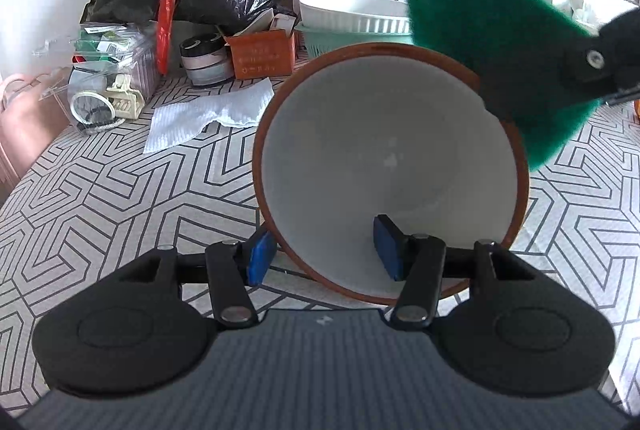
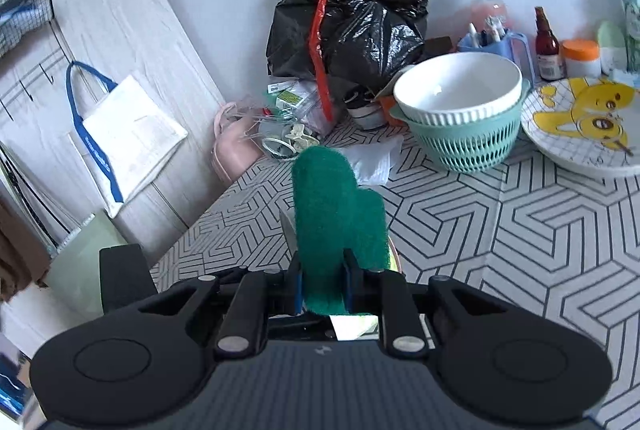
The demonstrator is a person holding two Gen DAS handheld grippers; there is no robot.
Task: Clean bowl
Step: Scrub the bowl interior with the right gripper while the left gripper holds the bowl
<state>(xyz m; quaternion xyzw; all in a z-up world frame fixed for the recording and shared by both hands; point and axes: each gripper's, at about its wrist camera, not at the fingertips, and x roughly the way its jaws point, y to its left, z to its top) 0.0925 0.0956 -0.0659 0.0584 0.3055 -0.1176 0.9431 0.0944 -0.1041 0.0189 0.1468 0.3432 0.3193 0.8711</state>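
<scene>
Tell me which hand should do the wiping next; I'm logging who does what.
The right. Its fingers are clamped on the green scrubbing pad, which hangs at the bowl's upper rim in the left view. The left gripper straddles the bowl's near rim, tilting it open, so it probably should keep steadying.

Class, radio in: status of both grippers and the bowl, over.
Left gripper shut on brown-rimmed white bowl, tilted on its edge. Right gripper shut on green scouring pad, at the bowl's upper rim. Nothing in the way.
</scene>
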